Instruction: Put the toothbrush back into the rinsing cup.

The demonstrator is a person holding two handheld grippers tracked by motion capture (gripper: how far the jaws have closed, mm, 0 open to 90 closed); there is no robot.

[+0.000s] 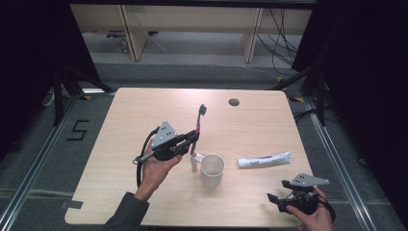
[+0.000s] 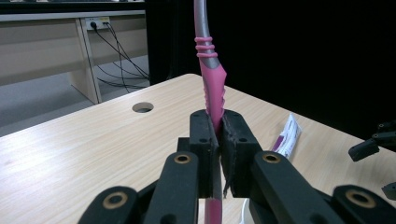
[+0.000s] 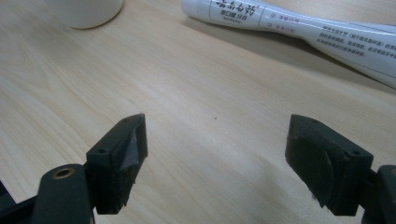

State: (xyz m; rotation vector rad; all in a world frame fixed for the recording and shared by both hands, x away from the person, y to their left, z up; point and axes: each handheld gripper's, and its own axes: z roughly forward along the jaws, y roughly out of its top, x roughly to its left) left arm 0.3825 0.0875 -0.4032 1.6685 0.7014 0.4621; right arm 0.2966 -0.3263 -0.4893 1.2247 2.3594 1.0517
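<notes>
A pink and grey toothbrush [image 1: 198, 124] stands upright in the air with its dark bristle head on top, and my left gripper [image 1: 193, 138] is shut on its pink handle [image 2: 213, 95]. Its lower end hangs just left of a white mug [image 1: 212, 170] at the table's middle. A white toothpaste tube [image 1: 265, 160] lies flat to the right of the mug. Its printed side [image 3: 299, 28] reaches across the top of the right gripper view. My right gripper [image 1: 276, 190] rests open near the front right edge, nothing between its jaws [image 3: 215, 158].
The light wooden table [image 1: 144, 110] has a round cable hole [image 1: 234, 102] near its far edge. The mug's base [image 3: 84, 11] sits at the upper left of the right gripper view. Desk legs and cables stand on the floor beyond the table.
</notes>
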